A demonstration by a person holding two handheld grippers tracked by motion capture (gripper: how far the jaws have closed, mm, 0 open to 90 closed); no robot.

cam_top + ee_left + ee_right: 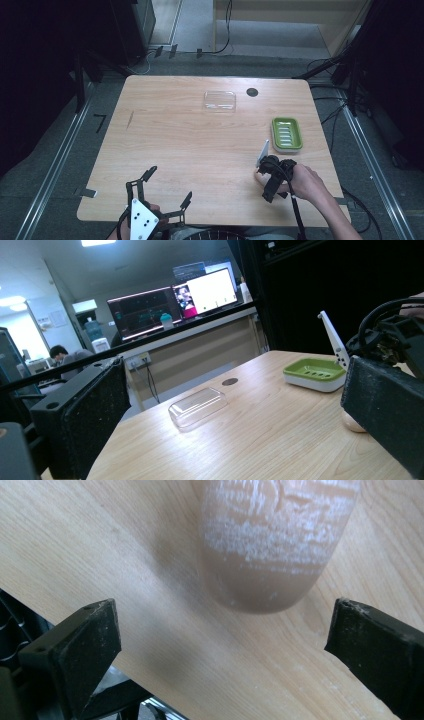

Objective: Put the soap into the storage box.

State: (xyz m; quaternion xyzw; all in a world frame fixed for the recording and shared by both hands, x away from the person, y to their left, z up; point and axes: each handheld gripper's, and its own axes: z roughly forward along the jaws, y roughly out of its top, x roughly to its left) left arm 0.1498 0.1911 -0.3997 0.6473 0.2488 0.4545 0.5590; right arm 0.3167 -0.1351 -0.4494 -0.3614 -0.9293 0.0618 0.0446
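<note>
High view — pale wood table point(200, 150), dark lab rm.

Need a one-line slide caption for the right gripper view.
Right gripper, fingers open, poised over a tan soap bar lying on the wooden table.

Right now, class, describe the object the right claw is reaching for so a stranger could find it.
Start at the wooden table, near its right front edge. Just below the green soap dish, under the right claw, lies a tan soap bar: rounded, streaked with white, unlike the clear lid farther back.
</note>
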